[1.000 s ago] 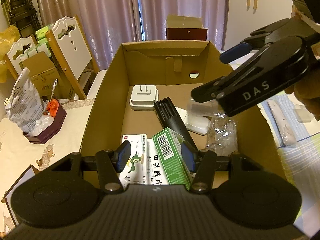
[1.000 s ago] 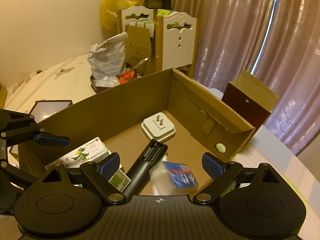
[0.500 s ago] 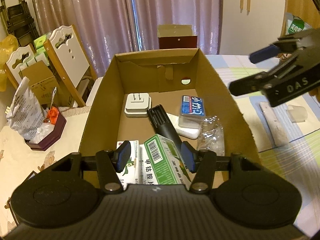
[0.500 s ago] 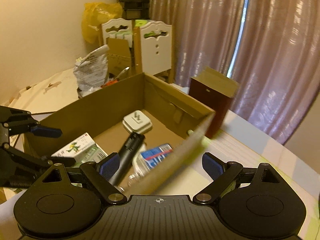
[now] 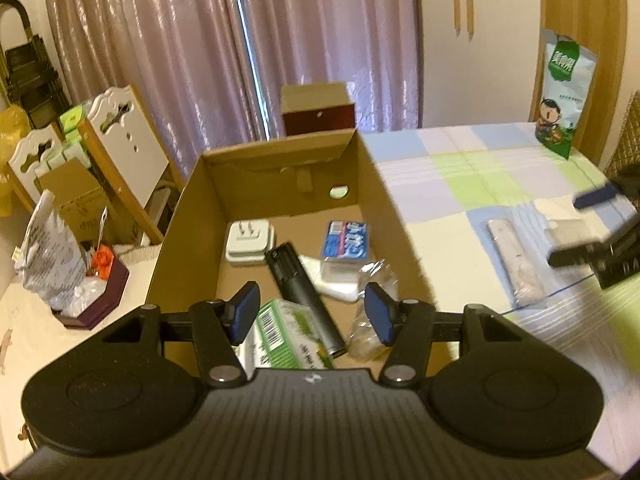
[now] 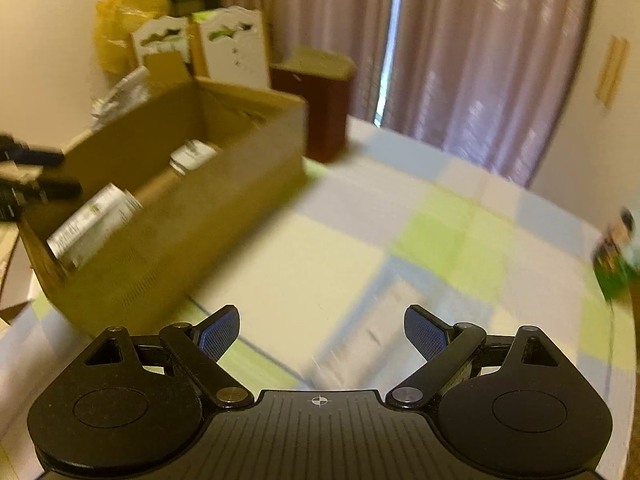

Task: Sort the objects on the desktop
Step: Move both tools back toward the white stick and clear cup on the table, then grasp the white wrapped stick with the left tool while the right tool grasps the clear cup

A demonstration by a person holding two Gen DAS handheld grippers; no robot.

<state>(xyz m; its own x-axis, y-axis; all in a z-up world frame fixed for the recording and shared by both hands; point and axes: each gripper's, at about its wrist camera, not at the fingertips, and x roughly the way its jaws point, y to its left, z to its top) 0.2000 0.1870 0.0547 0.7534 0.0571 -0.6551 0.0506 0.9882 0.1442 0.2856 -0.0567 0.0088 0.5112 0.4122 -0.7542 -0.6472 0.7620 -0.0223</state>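
Hovering over the near end of the cardboard box [image 5: 188,216], your left gripper [image 5: 312,314] has its jaws spread, grasping nothing. Inside the box lie a white square plug adapter [image 5: 249,240], a black ribbed cylinder [image 5: 304,296], a green carton [image 5: 288,332], a blue-labelled pack [image 5: 347,240] and crinkled clear plastic [image 5: 372,320]. Rightward, bare checked tablecloth [image 5: 460,184] opens beyond the box wall, with a pale flat packet [image 5: 516,258] on it. Your right gripper [image 6: 322,330], jaws also released, hangs above that blurred cloth.
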